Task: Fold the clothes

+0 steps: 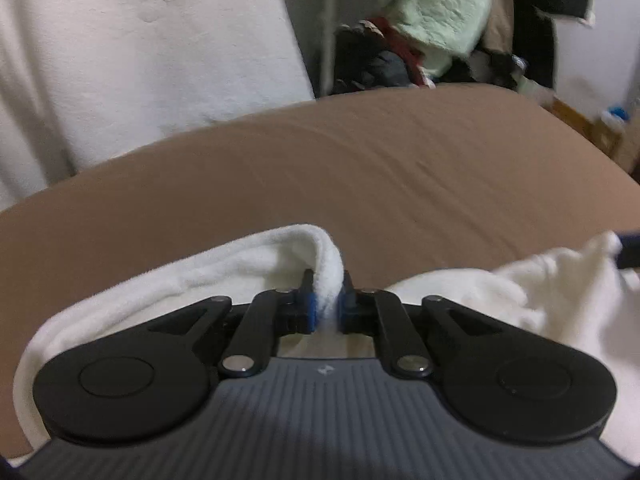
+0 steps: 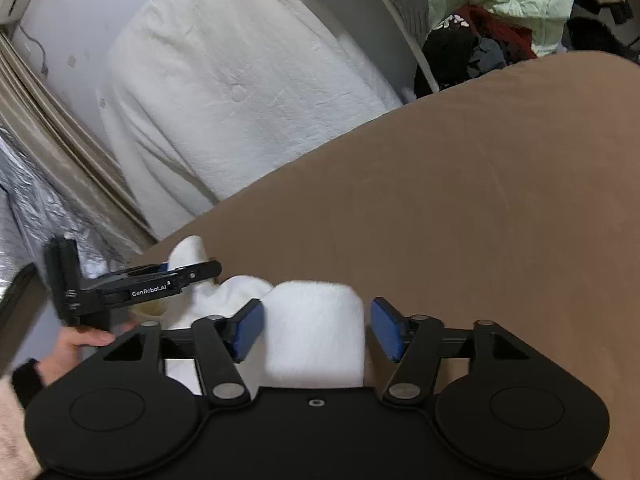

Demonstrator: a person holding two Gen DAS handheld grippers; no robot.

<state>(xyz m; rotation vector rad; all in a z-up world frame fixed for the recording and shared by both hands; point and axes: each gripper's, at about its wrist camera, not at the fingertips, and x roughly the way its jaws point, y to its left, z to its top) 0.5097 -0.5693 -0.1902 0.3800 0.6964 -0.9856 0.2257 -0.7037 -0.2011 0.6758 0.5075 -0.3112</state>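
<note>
The white fleece garment [image 1: 224,272] lies bunched on the brown bed sheet [image 1: 400,184], at the edge nearest both cameras. In the left wrist view, the left tool [image 1: 327,300] is pressed together on a thick rolled hem of the garment, which rises from between the blue pads [image 1: 310,308] and arches over to the left side of the tool. More of the same white fabric is heaped to the right of that tool, on the sheet.

In the right wrist view, the right tool [image 2: 316,328] stands spread, its blue pads [image 2: 250,330] set on either side of a fold of the garment [image 2: 316,332] without visibly pressing it; the fold sits between them, close to the left pad and apart from the right one. To the left of the garment in this view, the left tool [image 2: 188,272] is seen from the side, pinching a tuft of white fabric, with the person's left hand [image 2: 76,344] holding its grip.

Beyond the bed sheet, a large white plush blanket [image 2: 224,92] hangs upright. To the right of the blanket sits a heap of clothes [image 2: 492,12], pale green, red and black.
</note>
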